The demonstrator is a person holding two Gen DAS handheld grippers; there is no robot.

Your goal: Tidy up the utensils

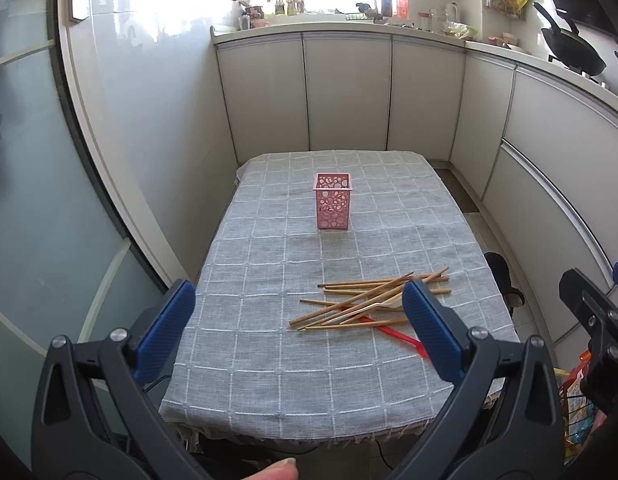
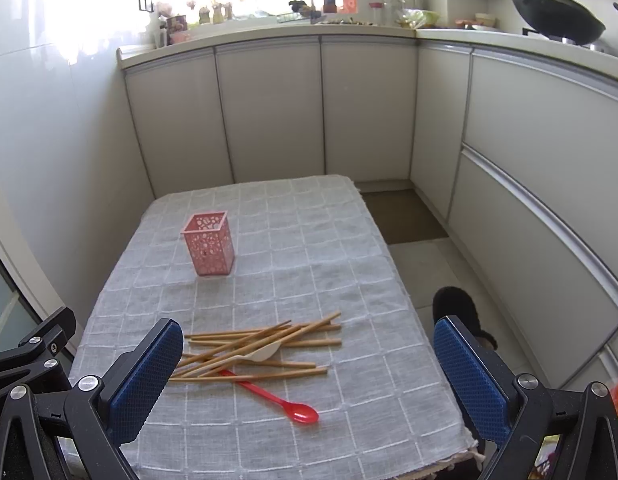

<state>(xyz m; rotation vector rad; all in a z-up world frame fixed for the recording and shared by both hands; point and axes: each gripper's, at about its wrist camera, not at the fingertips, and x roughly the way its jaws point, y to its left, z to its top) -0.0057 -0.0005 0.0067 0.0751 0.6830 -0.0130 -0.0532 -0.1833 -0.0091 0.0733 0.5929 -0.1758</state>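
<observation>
You hold 2 grippers over the near end of the table (image 1: 249, 360), both with fingers spread wide and nothing between them. Your left gripper (image 1: 299, 316) hangs near the pile's left, and your right gripper (image 2: 309, 364) frames the pile from the near side. The pile (image 2: 261, 350) lies on the grey checked cloth (image 2: 329, 260), well nearer you than the holder. It holds about 9 wooden chopsticks (image 1: 369, 296), crossed so the exact count is hard to tell, 1 white fork or spoon (image 2: 265, 354) on top of them, and 1 red spoon (image 2: 297, 410) with its handle under the sticks and its bowl clear on the near side. 1 pink perforated holder (image 2: 209, 244) stands upright, with no utensil showing in it
</observation>
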